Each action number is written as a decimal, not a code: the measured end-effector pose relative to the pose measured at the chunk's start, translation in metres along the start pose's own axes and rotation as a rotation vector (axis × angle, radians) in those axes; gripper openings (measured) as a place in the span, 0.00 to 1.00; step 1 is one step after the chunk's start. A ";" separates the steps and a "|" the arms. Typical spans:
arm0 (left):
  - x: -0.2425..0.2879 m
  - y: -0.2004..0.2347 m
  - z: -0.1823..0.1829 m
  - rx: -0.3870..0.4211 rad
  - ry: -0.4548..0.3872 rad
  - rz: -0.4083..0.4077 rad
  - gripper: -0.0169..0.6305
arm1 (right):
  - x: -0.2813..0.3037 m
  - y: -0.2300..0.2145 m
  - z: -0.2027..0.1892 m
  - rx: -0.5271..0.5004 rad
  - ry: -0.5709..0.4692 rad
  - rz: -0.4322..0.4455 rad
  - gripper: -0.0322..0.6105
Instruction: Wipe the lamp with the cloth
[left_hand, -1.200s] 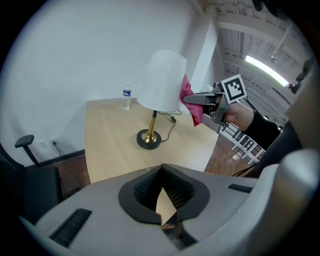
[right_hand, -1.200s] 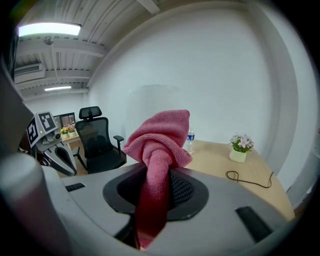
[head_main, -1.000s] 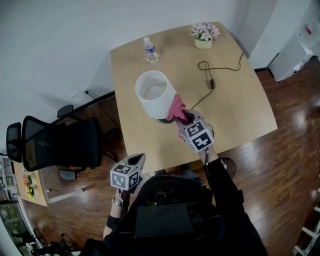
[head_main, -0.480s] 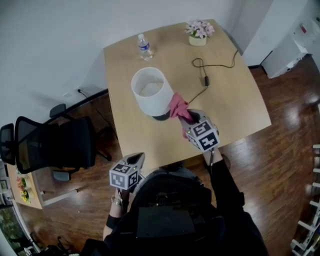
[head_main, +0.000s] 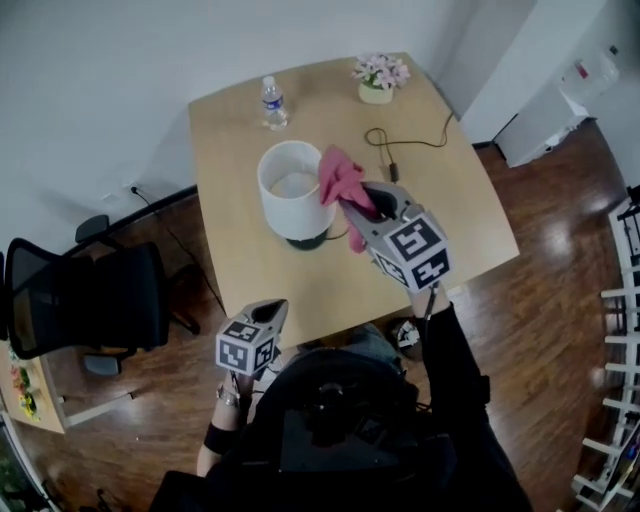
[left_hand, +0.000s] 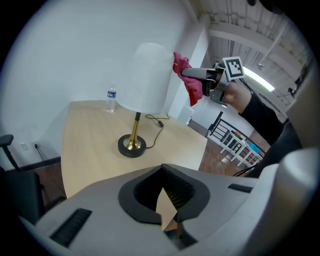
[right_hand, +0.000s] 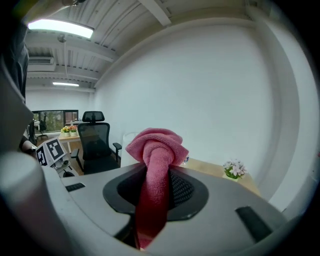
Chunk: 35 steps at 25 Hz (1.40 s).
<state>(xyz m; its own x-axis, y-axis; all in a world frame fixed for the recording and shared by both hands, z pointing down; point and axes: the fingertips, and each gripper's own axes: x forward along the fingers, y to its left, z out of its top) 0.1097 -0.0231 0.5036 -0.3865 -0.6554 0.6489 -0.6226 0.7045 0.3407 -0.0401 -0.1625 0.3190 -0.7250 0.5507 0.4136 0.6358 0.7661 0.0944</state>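
Note:
A lamp with a white shade (head_main: 290, 188) and a dark round base (head_main: 305, 240) stands on the wooden table (head_main: 450, 210). My right gripper (head_main: 358, 203) is shut on a pink cloth (head_main: 340, 180), held up beside the right edge of the shade near its rim. In the right gripper view the cloth (right_hand: 155, 150) bunches over the jaws of that gripper (right_hand: 159, 169) and hides the shade behind it. My left gripper (head_main: 274, 312) hangs low at the table's near edge, its jaws together on nothing. The left gripper view has the shade (left_hand: 145, 77), brass stem (left_hand: 135, 131) and cloth (left_hand: 187, 77) ahead of the left gripper (left_hand: 163, 174).
A water bottle (head_main: 270, 103) and a small flower pot (head_main: 378, 78) stand at the table's far edge. The lamp's black cord (head_main: 392, 150) loops across the table to the right. A black office chair (head_main: 80, 300) stands on the floor at the left.
My right gripper has risen with the cloth from near the lamp's base to the level of the shade's rim. The left gripper has shifted a little.

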 end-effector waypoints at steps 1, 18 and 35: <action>0.001 0.000 0.004 -0.002 -0.003 0.013 0.02 | 0.006 0.001 -0.001 -0.010 0.003 0.023 0.22; 0.030 -0.022 0.038 -0.119 -0.017 0.221 0.02 | 0.058 -0.008 -0.106 -0.088 0.205 0.311 0.22; 0.074 -0.051 0.082 -0.136 -0.018 0.230 0.02 | 0.017 -0.054 -0.067 -0.105 0.095 0.408 0.22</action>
<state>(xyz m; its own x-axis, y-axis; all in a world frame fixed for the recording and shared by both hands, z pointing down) 0.0571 -0.1304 0.4785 -0.5201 -0.4781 0.7077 -0.4203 0.8646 0.2753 -0.0685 -0.2167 0.3819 -0.3839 0.7651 0.5169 0.8925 0.4511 -0.0049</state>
